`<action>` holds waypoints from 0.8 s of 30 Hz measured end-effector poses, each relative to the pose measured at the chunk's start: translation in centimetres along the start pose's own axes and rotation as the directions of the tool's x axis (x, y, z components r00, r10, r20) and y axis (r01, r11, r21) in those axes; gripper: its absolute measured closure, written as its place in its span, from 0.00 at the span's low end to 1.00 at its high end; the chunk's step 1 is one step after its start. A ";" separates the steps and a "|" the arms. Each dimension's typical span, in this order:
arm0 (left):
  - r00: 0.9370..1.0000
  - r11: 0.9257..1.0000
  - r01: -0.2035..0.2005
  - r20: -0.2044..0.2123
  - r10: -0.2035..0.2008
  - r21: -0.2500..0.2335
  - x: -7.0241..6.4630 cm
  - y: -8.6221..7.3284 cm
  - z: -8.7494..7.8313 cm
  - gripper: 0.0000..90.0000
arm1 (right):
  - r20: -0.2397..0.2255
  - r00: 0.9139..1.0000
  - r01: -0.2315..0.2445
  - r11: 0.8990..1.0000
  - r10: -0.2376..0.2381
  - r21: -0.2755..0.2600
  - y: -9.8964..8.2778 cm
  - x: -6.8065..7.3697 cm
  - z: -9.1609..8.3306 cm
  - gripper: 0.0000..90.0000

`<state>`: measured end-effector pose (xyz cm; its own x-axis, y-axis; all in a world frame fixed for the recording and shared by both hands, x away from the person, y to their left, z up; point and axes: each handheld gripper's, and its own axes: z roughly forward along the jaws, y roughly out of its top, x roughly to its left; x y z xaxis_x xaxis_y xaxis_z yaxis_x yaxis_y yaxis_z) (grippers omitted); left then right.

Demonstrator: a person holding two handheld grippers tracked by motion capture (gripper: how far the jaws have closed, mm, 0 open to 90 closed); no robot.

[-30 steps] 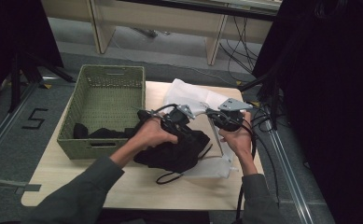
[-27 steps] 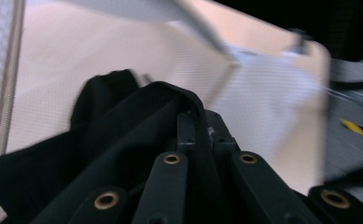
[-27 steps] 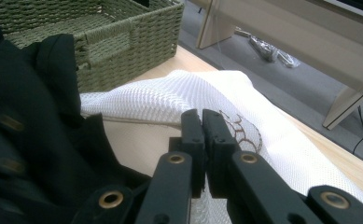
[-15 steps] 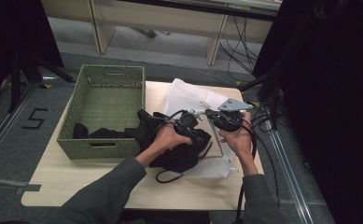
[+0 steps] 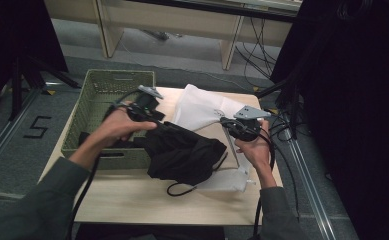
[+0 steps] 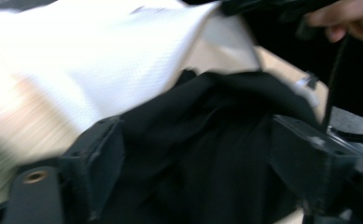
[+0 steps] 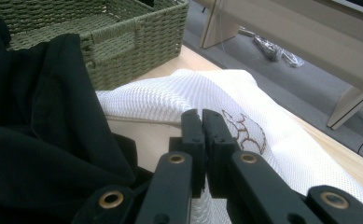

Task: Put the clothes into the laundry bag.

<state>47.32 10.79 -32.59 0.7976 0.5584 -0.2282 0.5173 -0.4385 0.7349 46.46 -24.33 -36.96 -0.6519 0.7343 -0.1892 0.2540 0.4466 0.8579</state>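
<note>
A black garment lies heaped on the near middle of the wooden counter, one edge against the front wall of the green woven basket and another overlapping a white mesh bag. A thin dark cord loops from the garment's near edge onto the bare counter.

To the right, the right tongs are held just above the counter. In the right gripper view the right tongs are pressed together on the edge of the white mesh bag; beyond them lie the black garment and the green woven basket.

To the left and farther back, the left tongs hover above the basket's right rim. In the left gripper view the left tongs have just been opening and now stand spread, pressing on nothing; the black garment shows between the jaws, with the white mesh bag past it.

Behind the counter is grey floor.
</note>
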 end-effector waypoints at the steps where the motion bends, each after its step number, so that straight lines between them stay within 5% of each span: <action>1: 1.000 1.000 0.011 -0.020 -0.011 0.002 0.6 -0.4 -0.5 0.19 | 0.000 1.000 0.000 1.000 0.000 0.000 0.0 0.0 0.0 0.99; 3: 0.994 0.998 0.006 -0.107 0.000 0.060 2.3 -1.5 -1.7 0.24 | 0.001 1.000 0.000 1.000 0.000 0.000 0.0 0.0 0.0 0.99; 6: 0.968 0.982 0.042 -0.250 0.006 0.184 5.1 -3.7 -1.9 0.24 | 0.003 1.000 0.000 1.000 0.000 0.001 0.0 0.1 0.0 0.99; 7: 0.960 0.973 0.057 -0.280 0.008 0.224 6.2 -4.7 -1.7 0.24 | 0.007 1.000 0.010 1.000 -0.010 -0.003 0.0 0.0 0.1 0.99; 9: 0.957 0.962 0.087 -0.289 -0.009 0.258 7.7 -6.0 -1.3 0.25 | 0.010 1.000 0.013 1.000 -0.013 -0.003 0.0 0.1 0.1 0.99; 10: 0.954 0.950 0.094 -0.299 -0.001 0.297 9.0 -7.2 -1.0 0.25 | -0.001 1.000 0.001 1.000 -0.001 0.007 0.0 0.1 0.0 0.99; 11: 0.954 0.950 0.094 -0.299 -0.001 0.297 9.0 -7.2 -1.0 0.27 | -0.001 1.000 0.001 1.000 -0.001 0.007 0.0 0.1 0.0 0.99; 13: 0.960 0.930 0.090 -0.281 0.015 0.357 10.0 -8.1 -0.5 0.28 | 0.001 1.000 0.001 1.000 -0.001 0.007 0.0 0.1 0.1 0.99; 16: 0.955 0.913 0.099 -0.295 0.023 0.395 11.2 -9.2 0.1 0.28 | -0.004 1.000 0.000 1.000 0.000 0.015 0.0 0.0 0.0 0.99; 17: 0.952 0.912 0.141 -0.307 -0.017 0.386 11.7 -9.9 0.7 0.27 | -0.002 1.000 0.001 1.000 -0.001 0.013 0.0 0.0 0.0 0.99; 18: 0.952 0.912 0.141 -0.307 -0.017 0.386 11.7 -9.9 0.7 0.27 | -0.002 1.000 0.001 1.000 -0.001 0.013 0.0 0.0 0.0 0.99; 19: 0.953 0.891 0.140 -0.302 -0.004 0.431 12.1 -9.9 0.7 0.27 | 0.001 1.000 -0.004 1.000 0.004 0.011 0.0 0.1 0.0 0.99; 20: 0.948 0.889 0.170 -0.316 -0.030 0.425 12.1 -10.0 0.8 0.26 | 0.002 1.000 -0.003 1.000 0.003 0.010 0.0 0.1 0.0 0.99; 21: 0.950 0.894 0.125 -0.311 0.016 0.430 12.3 -9.9 0.8 0.25 | 0.001 1.000 -0.003 1.000 0.003 0.010 0.0 0.1 0.0 0.99; 24: 0.957 0.889 0.111 -0.288 0.024 0.444 12.4 -10.0 1.1 0.25 | 0.001 1.000 -0.004 1.000 0.004 0.008 0.0 0.1 0.0 0.99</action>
<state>52.37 21.28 -43.43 0.6867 0.7268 -0.0169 0.6863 -0.6405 0.3446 46.41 -24.28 -37.00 -0.6504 0.7363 -0.1864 0.2619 0.4477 0.8550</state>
